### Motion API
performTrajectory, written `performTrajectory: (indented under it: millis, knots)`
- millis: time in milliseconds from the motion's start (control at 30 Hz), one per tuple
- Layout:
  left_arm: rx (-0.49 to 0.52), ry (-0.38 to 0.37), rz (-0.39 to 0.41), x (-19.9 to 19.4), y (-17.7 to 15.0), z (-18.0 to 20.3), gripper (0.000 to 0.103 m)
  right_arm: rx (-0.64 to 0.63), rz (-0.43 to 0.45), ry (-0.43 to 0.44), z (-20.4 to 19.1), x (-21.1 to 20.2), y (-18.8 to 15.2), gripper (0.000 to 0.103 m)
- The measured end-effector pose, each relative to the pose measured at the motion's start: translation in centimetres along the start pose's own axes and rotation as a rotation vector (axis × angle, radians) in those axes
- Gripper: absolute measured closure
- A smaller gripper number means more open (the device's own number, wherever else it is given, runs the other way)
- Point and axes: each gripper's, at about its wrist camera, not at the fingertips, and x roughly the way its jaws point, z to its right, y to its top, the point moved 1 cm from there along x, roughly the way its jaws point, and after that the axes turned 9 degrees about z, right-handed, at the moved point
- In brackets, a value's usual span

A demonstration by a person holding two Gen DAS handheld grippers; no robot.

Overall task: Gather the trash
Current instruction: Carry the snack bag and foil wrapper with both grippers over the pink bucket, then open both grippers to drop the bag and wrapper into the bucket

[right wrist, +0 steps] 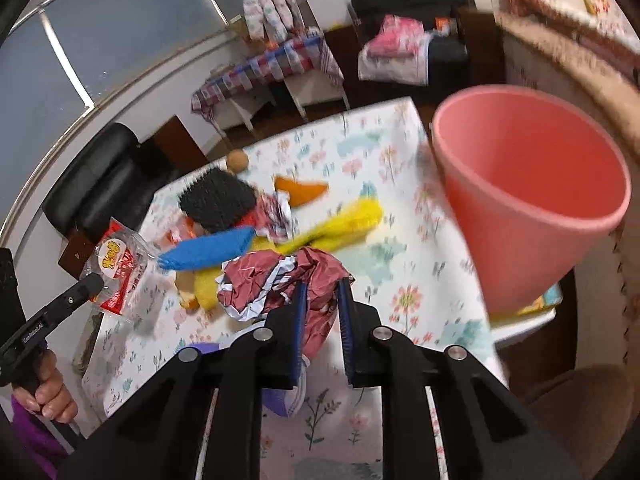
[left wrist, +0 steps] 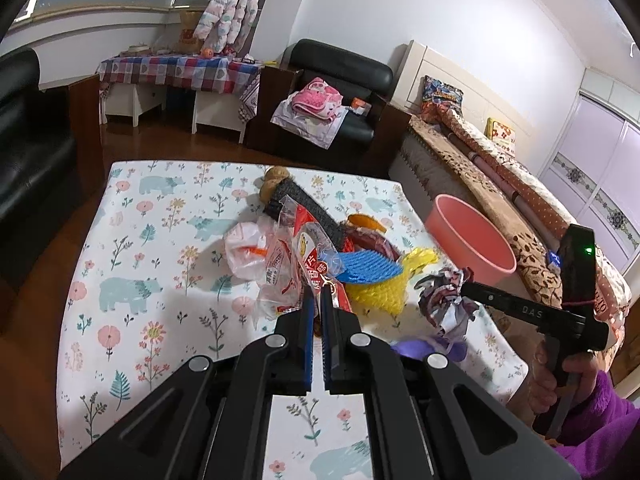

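My left gripper (left wrist: pixel 318 292) is shut on a clear and red snack wrapper (left wrist: pixel 308 256) and holds it above the floral table; the wrapper also shows in the right wrist view (right wrist: pixel 120 272). My right gripper (right wrist: pixel 322 286) is shut on a crumpled dark red and white paper wad (right wrist: pixel 280 284), lifted over the table; the wad also shows in the left wrist view (left wrist: pixel 444 300). A pink bucket (right wrist: pixel 532 192) stands at the table's right edge, to the right of the wad. It also shows in the left wrist view (left wrist: pixel 472 244).
Trash lies in a pile mid-table: a blue foam net (left wrist: pixel 368 266), a yellow foam net (left wrist: pixel 384 284), a black mesh strip (left wrist: pixel 304 210), orange peel (right wrist: pixel 300 190), a white plastic bag (left wrist: pixel 244 248), a walnut (right wrist: pixel 237 159). A purple item (left wrist: pixel 428 350) lies near the front. A bed (left wrist: pixel 500 184) is at the right.
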Motion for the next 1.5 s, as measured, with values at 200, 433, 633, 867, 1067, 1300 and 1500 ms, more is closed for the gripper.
performTrajectory:
  millis: [200,433,633,867,1067,1300,1500]
  knots:
    - [0.010,-0.024,0.038,0.4,1.7,1.9,0.100,-0.042,0.103,-0.014,0.1,-2.1,2.2,0.087]
    - [0.003,-0.040,0.088,0.8,4.0,3.8,0.100,-0.045,0.189,-0.051,1.5,-3.6,4.6,0.087]
    - [0.044,-0.062,0.113,1.6,5.9,6.0,0.100,-0.030,0.250,-0.104,3.6,-4.9,6.3,0.087]
    - [0.100,-0.150,0.081,4.9,6.8,10.9,0.100,0.029,0.292,-0.185,7.2,-5.8,7.8,0.087]
    - [0.147,-0.224,0.045,8.9,7.0,15.8,0.100,0.050,0.310,-0.288,10.6,-5.8,8.5,0.087]
    - [0.202,-0.286,-0.002,13.9,6.6,21.3,0.100,0.060,0.318,-0.396,13.7,-5.4,8.6,0.087]
    - [0.241,-0.294,-0.071,17.9,4.9,24.2,0.100,0.071,0.289,-0.437,16.1,-4.4,8.3,0.087]
